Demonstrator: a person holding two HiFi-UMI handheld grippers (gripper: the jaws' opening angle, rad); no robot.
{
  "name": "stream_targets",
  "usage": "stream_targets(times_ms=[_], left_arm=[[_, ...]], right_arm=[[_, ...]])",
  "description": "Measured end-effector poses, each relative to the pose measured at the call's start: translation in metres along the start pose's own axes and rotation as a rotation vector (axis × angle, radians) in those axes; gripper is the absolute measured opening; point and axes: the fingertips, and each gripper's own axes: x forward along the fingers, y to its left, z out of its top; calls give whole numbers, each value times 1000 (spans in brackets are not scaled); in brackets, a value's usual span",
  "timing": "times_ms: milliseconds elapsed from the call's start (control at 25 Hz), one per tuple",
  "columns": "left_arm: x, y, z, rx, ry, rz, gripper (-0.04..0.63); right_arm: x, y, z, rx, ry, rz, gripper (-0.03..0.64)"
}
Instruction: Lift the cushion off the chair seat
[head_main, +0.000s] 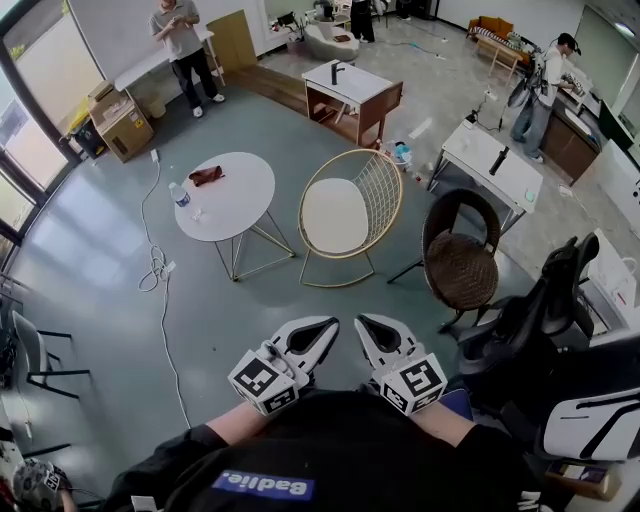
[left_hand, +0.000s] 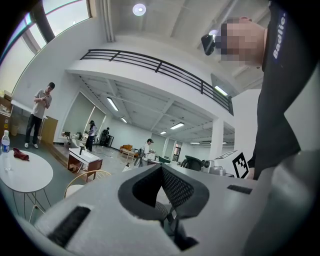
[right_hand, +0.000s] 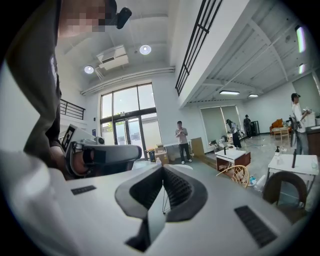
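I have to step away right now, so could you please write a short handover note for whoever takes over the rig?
Left tongs: shut, empty, close to the body.
Right tongs: shut, empty, beside the left.
Cushion: white, lying on the seat of the gold wire chair, straight ahead, right of the round white table.
Done: nothing; the cushion is untouched.
Left: walk up, open the tongs, grip the cushion and lift it off the seat.
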Motion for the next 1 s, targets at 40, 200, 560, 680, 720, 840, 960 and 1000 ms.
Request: stream_targets(times_ms=[40,200,560,680,720,840,960,1000], left_arm=[[4,-1,0,2,-3,8,14],[17,-6,-6,4,-12,42,14],[36,-5,-17,7,-12,91,14],[41,4,-21,4,-18,95,14],[43,9,-23,2,-19,94,14],[49,24,-25,-8,-21,92,14],[58,43,-24,-14,-23,84,14],[60,50,-23,-15,-25,81,14]], right_arm=[[-2,-3,0,-1,-3,7,26],[-13,-18,-7,9,4,29,26],[-21,-45,-20,20,14,56,26],[-15,-53,-26,26,22,48,26],[-12,-56,-28,26,25,46,26],[-2,-67,-31,21,35,32,26],[10,-80,-31,17,44,9,26],[17,-84,-31,15,47,4,26]])
